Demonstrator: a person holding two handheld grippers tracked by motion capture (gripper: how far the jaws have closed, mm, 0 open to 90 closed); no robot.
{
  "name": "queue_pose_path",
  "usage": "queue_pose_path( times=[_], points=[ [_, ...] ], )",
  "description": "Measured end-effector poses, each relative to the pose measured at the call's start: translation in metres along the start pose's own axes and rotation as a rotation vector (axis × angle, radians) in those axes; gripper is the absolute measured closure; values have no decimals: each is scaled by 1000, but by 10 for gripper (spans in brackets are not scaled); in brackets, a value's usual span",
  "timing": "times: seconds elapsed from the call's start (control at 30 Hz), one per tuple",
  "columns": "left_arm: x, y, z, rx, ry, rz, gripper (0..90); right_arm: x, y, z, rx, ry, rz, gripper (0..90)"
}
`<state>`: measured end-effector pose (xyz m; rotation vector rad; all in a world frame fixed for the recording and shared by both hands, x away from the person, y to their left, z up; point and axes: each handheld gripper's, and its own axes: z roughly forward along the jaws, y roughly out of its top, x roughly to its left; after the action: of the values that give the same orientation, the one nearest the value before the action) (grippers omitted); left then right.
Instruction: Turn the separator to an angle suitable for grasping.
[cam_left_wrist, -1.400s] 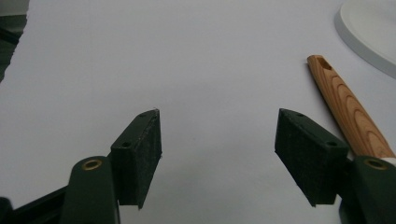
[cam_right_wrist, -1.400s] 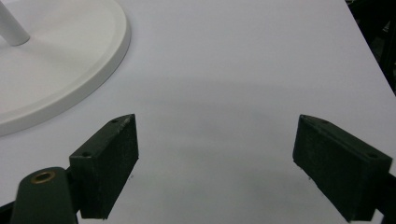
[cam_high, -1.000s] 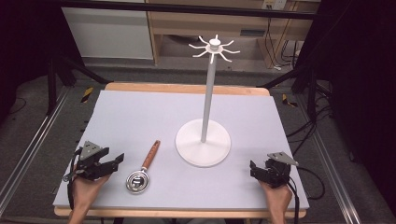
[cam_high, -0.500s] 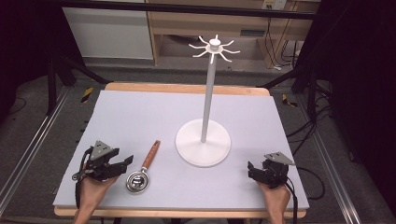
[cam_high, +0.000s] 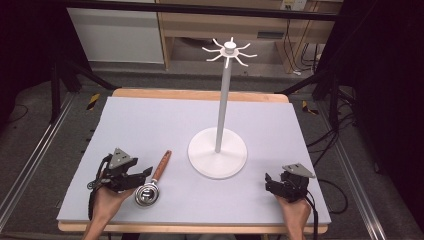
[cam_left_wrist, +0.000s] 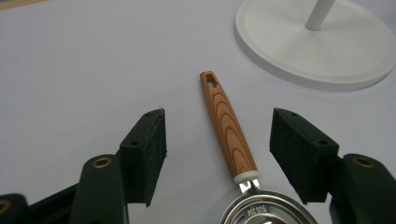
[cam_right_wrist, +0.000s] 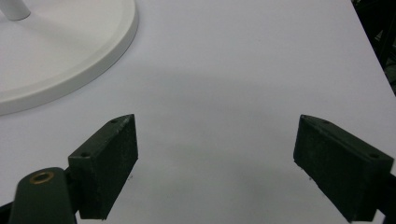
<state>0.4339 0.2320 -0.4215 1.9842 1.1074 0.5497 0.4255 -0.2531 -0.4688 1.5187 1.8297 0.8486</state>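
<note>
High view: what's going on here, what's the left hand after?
A person holds a gripper in each hand at a table. The left gripper is open, its fingers either side of the wooden handle of a small steel measuring cup that lies flat on the table, not yet gripped. The right gripper is open too, parked near the table's front right corner with nothing between its fingers. A white hook stand stands in the middle, its hooks bare.

The right gripper holds its jaws wide apart over bare table, near the white stand base.
</note>
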Motion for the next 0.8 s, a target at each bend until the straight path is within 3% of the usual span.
queue_pose_path(
  times=[0.37, 0.8],
  points=[
    [-9, 11, 12, 40, -31, 22, 388, 1, 0, 0, 0, -2, -5, 142],
    [-15, 11, 35, 124, -13, 26, 462, 2, 0, 1, 6, 0, -15, 142]
  ],
)
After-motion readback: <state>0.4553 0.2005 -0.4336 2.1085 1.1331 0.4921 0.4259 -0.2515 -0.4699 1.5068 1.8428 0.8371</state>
